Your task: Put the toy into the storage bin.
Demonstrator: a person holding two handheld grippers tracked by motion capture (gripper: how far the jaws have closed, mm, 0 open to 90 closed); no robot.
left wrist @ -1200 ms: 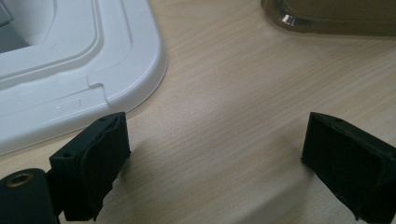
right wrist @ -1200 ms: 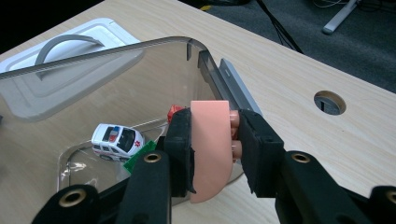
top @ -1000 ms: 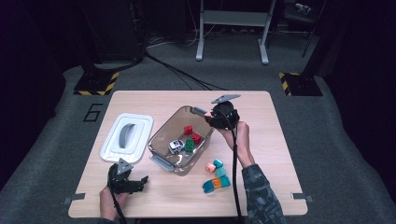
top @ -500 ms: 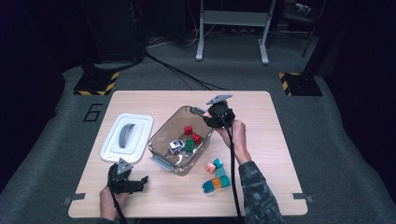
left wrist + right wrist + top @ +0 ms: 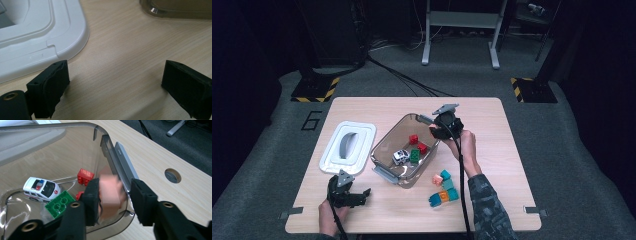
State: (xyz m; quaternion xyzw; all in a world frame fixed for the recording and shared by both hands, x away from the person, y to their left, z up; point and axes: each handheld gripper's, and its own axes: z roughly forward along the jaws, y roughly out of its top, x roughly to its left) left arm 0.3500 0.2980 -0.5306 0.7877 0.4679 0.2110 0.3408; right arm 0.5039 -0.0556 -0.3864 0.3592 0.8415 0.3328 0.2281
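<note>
Hovering over the clear bin (image 5: 50, 152), right gripper (image 5: 113, 197) fingers just opening, pink block (image 5: 110, 195) blurred between them, left gripper (image 5: 115, 85) fingers spread wide.

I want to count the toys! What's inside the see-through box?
Inside the clear box lie a toy ambulance, a green brick and two red bricks. A pink block hides part of the floor.
</note>
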